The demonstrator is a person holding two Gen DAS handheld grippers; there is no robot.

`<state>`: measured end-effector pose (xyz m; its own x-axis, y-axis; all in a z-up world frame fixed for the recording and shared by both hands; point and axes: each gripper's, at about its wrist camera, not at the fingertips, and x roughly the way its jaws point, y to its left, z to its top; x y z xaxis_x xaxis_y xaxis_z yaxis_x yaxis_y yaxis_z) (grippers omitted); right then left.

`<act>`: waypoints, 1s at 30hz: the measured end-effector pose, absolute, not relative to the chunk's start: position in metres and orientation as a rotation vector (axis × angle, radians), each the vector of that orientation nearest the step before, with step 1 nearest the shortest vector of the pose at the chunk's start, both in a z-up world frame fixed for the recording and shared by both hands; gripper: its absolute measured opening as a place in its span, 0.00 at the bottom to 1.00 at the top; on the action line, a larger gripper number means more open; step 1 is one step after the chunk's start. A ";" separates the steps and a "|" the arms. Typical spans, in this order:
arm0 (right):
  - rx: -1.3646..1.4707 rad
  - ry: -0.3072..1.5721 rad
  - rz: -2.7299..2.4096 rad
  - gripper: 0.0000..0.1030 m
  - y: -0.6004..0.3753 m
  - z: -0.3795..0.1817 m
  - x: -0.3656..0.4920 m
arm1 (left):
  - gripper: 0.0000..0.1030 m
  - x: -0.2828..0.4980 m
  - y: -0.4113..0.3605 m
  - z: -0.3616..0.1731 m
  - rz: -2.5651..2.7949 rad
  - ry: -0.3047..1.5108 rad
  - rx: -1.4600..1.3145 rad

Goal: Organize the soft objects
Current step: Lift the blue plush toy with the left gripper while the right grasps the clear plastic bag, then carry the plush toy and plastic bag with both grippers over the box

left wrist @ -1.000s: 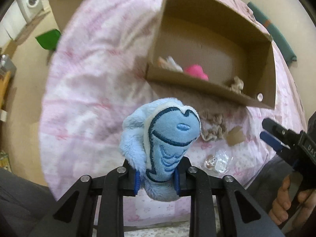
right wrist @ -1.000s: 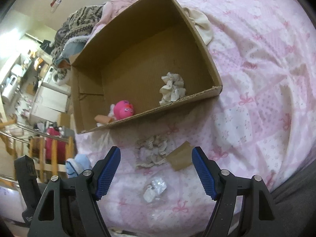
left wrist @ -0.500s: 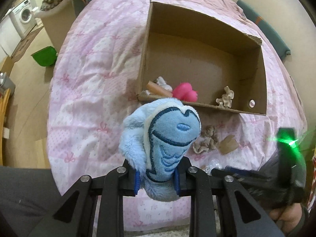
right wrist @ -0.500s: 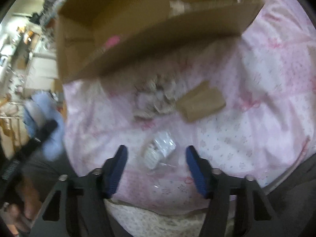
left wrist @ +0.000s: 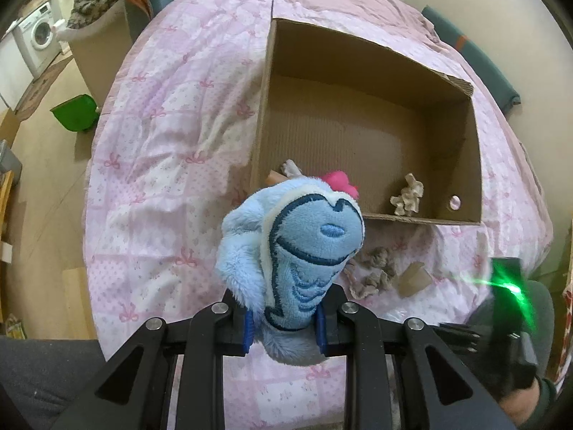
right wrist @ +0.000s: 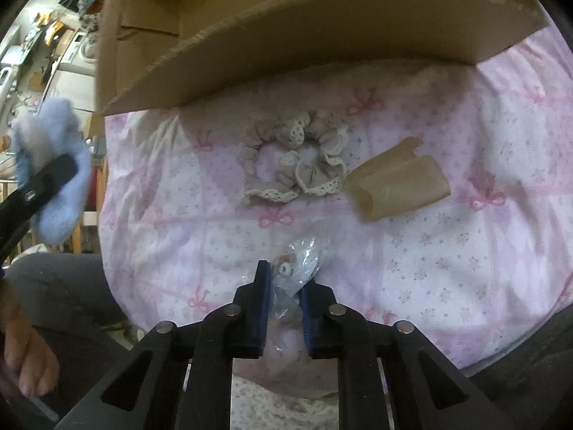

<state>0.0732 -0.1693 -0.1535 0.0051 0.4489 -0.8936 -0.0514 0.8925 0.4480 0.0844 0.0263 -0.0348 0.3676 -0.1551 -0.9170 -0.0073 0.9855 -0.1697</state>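
My left gripper (left wrist: 284,326) is shut on a light blue plush toy (left wrist: 297,251), held up in front of the open cardboard box (left wrist: 340,136). Inside the box lie a pink toy (left wrist: 340,179) and a beige scrunchie (left wrist: 406,199). My right gripper (right wrist: 283,297) is down on the bed, shut on a small clear plastic bag (right wrist: 297,261) with little items inside. Just beyond it a lace-trimmed beige scrunchie (right wrist: 293,157) and a folded brown paper piece (right wrist: 397,186) lie in front of the box wall (right wrist: 322,36). The plush (right wrist: 53,179) shows at the left edge of the right wrist view.
A pink bow-patterned bedspread (left wrist: 161,179) covers the bed. On the floor to the left are a green scoop-like item (left wrist: 75,113) and a washing machine (left wrist: 39,36). A person's dark trousers (right wrist: 64,294) sit at the near edge.
The right gripper dropped toward the bed and shut on the clear plastic bag. The left gripper drifted a little with the plush still in it, now looking more down into the box.
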 end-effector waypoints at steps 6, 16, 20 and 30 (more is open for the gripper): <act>0.336 1.409 0.452 0.15 -0.174 -0.128 0.062 | 0.23 0.079 0.019 -0.039 -0.088 1.157 -0.134; 0.338 1.162 0.426 0.15 -0.199 -0.033 0.062 | 0.23 0.078 0.023 -0.021 -0.105 1.099 -0.169; 0.341 1.054 0.429 0.15 -0.216 0.002 0.071 | 0.23 0.074 0.022 -0.018 -0.103 1.077 -0.140; 0.297 0.894 0.434 0.15 -0.240 0.025 0.103 | 0.23 0.089 0.013 0.004 -0.102 1.018 -0.167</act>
<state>0.1031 -0.2403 0.0245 0.5493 0.4812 -0.6832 -0.2389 0.8739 0.4234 0.0892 0.0129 0.0043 0.5216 -0.1625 -0.8376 0.0073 0.9825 -0.1860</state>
